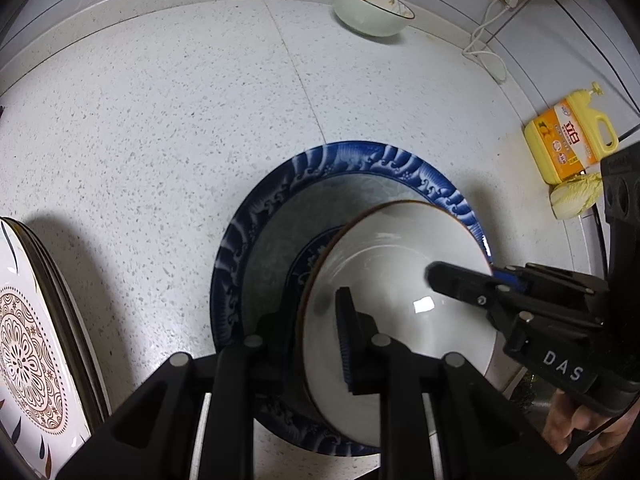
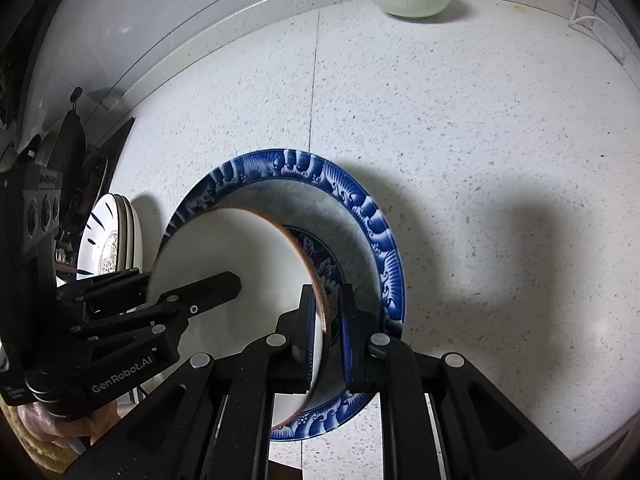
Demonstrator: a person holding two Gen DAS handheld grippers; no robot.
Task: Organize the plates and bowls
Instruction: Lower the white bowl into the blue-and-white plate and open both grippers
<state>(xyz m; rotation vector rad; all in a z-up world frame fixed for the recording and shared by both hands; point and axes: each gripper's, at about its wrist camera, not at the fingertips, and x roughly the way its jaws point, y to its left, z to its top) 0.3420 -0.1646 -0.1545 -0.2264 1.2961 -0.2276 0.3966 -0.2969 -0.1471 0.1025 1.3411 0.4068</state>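
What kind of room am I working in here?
Most likely a home kitchen: a speckled stone countertop against tiled wall, a yellow dish soap jug, and crockery like the blue-rimmed plate.

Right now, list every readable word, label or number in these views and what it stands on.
"DAS": white letters on the right gripper.
"GenRobot.AI": on the left gripper.
Yellow detergent bottle: large characters and small print on its label, too blurred to read.
No other text.
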